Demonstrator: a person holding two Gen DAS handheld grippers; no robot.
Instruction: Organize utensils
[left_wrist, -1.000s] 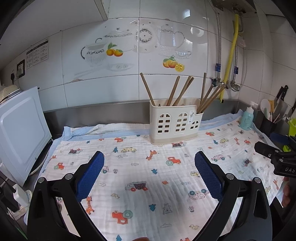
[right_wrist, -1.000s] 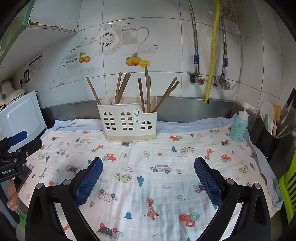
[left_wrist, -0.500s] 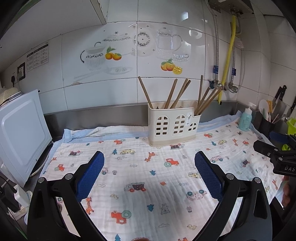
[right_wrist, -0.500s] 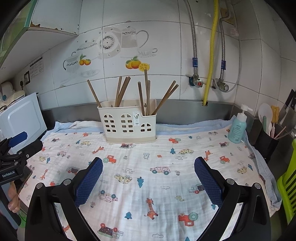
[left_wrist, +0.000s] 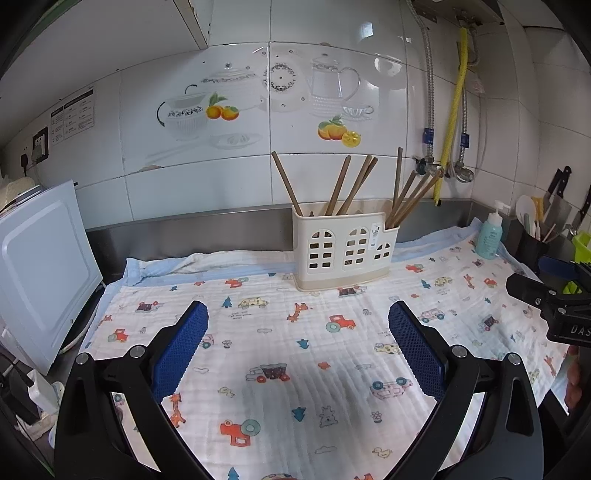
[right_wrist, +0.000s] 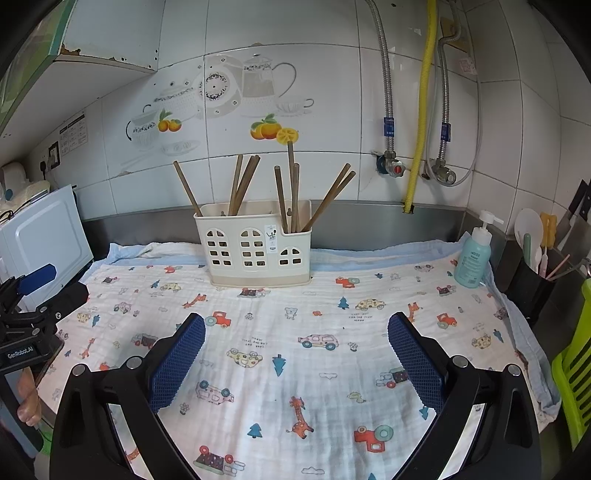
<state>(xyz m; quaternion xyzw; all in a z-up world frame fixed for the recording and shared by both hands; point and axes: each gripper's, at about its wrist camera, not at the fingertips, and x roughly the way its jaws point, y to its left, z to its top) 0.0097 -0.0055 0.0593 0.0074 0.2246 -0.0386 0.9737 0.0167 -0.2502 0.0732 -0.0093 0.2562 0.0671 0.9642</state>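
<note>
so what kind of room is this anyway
Most likely a home kitchen counter. A cream utensil caddy holding wooden chopsticks stands on a cartoon-print cloth, the white wall tiles carry teapot and fruit decals, and knives hang at the right.

Cloth (right_wrist: 325, 354) covers counter (right_wrist: 384, 225). Utensil holder (right_wrist: 255, 247) stands on cloth near counter's back edge, about midway along it; chopsticks (right_wrist: 291, 192) upright or leaning inside its compartments. Soap bottle (right_wrist: 474, 254) at back right corner, on cloth edge. Utensil cup (right_wrist: 528, 288) just right of bottle, at counter's right edge. Appliance (left_wrist: 40, 273) at left edge, beside cloth
</note>
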